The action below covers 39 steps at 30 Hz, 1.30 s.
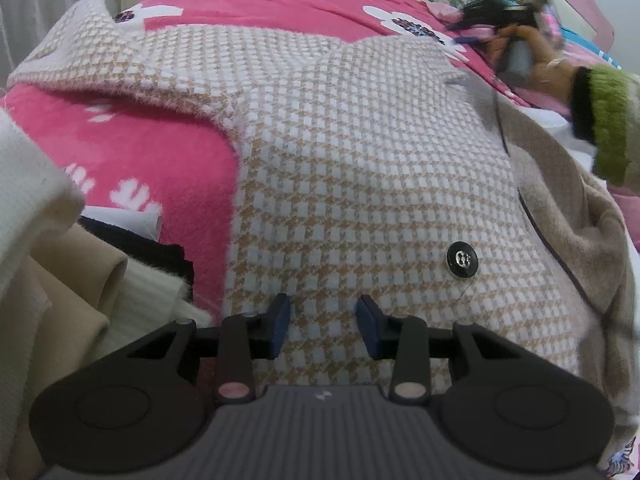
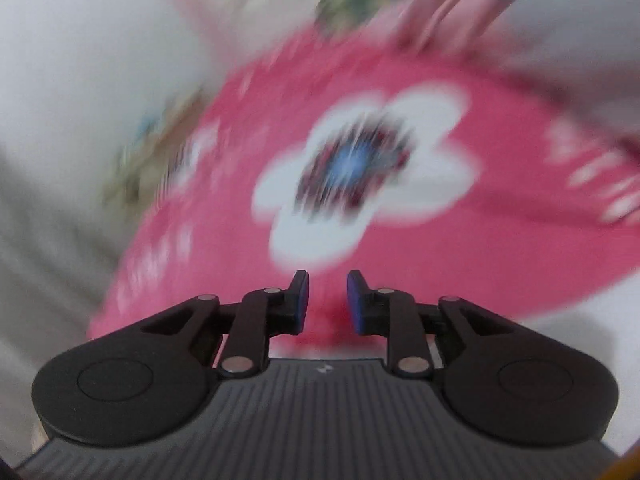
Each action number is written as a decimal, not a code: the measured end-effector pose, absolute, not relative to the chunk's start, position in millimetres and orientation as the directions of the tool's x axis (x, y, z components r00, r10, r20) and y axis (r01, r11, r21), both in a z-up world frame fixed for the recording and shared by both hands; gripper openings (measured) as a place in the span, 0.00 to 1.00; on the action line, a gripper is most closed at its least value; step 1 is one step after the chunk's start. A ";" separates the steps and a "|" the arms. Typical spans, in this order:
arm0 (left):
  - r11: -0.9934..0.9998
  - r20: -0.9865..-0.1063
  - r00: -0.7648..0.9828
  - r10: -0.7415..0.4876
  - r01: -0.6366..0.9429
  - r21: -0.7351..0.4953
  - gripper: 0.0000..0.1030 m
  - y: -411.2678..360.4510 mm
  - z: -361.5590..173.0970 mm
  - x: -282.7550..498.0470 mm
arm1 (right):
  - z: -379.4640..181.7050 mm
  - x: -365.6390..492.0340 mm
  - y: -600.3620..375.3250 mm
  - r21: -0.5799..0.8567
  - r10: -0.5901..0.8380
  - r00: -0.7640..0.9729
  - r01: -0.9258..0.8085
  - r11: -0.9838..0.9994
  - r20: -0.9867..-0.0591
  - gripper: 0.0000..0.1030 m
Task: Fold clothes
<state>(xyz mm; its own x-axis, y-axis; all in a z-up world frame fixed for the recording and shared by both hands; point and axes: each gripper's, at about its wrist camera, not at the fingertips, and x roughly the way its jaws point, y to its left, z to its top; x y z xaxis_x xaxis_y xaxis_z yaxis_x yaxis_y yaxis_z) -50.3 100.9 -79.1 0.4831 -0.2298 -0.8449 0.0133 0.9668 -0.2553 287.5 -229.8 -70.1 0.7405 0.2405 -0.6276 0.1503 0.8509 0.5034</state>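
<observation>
Pink blanket (image 1: 168, 160), one checked coat (image 1: 360, 168), one button (image 1: 462, 259)

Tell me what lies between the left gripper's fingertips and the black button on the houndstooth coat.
Only bare houndstooth coat fabric lies between the left gripper and the black button, shown in the left wrist view.

Left wrist cam sits low, v. close over the houndstooth jacket (image 1: 360, 184), looking fwd along its fingers across the bed toward the far wall. Right wrist cam looks down over the pink floral blanket (image 2: 460, 272), pic badly motion-blurred. Both views share that blanket (image 1: 132, 152); left cam also catches the right gripper (image 1: 516, 28) far off, upper right.
</observation>
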 end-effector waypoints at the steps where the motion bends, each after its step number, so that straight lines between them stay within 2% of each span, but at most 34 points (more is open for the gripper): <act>1: 0.966 -0.845 0.482 -0.233 0.012 -0.259 0.38 101.8 -79.4 -49.9 | -69.9 284.8 -224.2 0.489 0.259 0.722 0.124 0.864 -0.642 0.20; 9: 0.966 -0.844 0.485 -0.229 0.005 -0.259 0.38 100.7 -79.5 -49.2 | -68.0 263.1 -179.8 0.380 0.371 0.546 -0.102 0.919 -0.751 0.17; 11: 0.967 -0.841 0.492 -0.225 0.007 -0.254 0.38 100.4 -79.7 -50.9 | -67.5 257.7 -168.7 0.356 0.388 0.495 -0.162 0.920 -0.777 0.09; 13: 0.967 -0.836 0.502 -0.223 0.003 -0.256 0.39 99.8 -80.5 -53.3 | -67.0 252.2 -157.6 0.334 0.400 0.443 -0.223 0.916 -0.802 0.07; 14: 0.966 -0.833 0.506 -0.223 0.001 -0.258 0.39 99.7 -80.8 -53.9 | -62.2 247.8 -150.9 0.320 0.404 0.433 -0.255 0.912 -0.806 0.12; 16: 0.964 -0.829 0.511 -0.227 -0.002 -0.265 0.39 100.9 -80.9 -54.8 | -33.2 231.5 -130.8 0.281 0.418 0.480 -0.332 0.900 -0.771 0.13; 18: 0.960 -0.826 0.513 -0.235 -0.011 -0.280 0.39 103.2 -81.0 -54.9 | -13.6 220.6 -98.1 0.313 0.501 0.445 -0.432 0.846 -0.742 0.16; 19: 0.957 -0.823 0.515 -0.239 -0.017 -0.288 0.39 104.5 -81.3 -55.2 | -8.7 220.0 -74.7 0.357 0.559 0.403 -0.473 0.805 -0.724 0.20; 21: 0.955 -0.818 0.522 -0.242 -0.018 -0.295 0.39 105.6 -81.6 -56.5 | -1.2 219.6 -27.4 0.444 0.661 0.314 -0.541 0.715 -0.682 0.39; 22: 0.955 -0.815 0.526 -0.243 -0.017 -0.295 0.39 105.7 -81.8 -57.3 | -3.7 221.9 -2.6 0.486 0.697 0.273 -0.552 0.677 -0.663 0.44; 25: 0.955 -0.805 0.542 -0.242 -0.013 -0.296 0.39 105.1 -82.6 -60.5 | -7.6 222.9 68.6 0.509 0.726 0.227 -0.580 0.636 -0.649 0.47; 28: 0.954 -0.796 0.555 -0.242 -0.011 -0.298 0.39 104.9 -83.6 -63.1 | 1.6 203.1 135.5 0.369 0.725 0.273 -0.716 0.593 -0.633 0.47; 30: 0.954 -0.792 0.559 -0.243 -0.009 -0.299 0.40 104.5 -83.8 -63.9 | 7.8 176.4 177.4 0.186 0.721 0.289 -0.845 0.502 -0.630 0.47; 33: 0.952 -0.790 0.558 -0.252 -0.003 -0.306 0.40 105.9 -83.5 -63.4 | -0.8 144.8 236.2 -0.043 0.696 0.276 -0.942 0.333 -0.663 0.47; 35: 0.950 -0.788 0.558 -0.260 0.002 -0.312 0.40 107.8 -83.8 -63.5 | -15.7 139.6 266.2 -0.097 0.657 0.269 -0.953 0.287 -0.704 0.47; 39: 0.952 -0.782 0.566 -0.260 0.017 -0.304 0.41 107.0 -84.7 -65.9 | -42.4 149.9 297.7 -0.079 0.611 0.274 -0.942 0.326 -0.743 0.47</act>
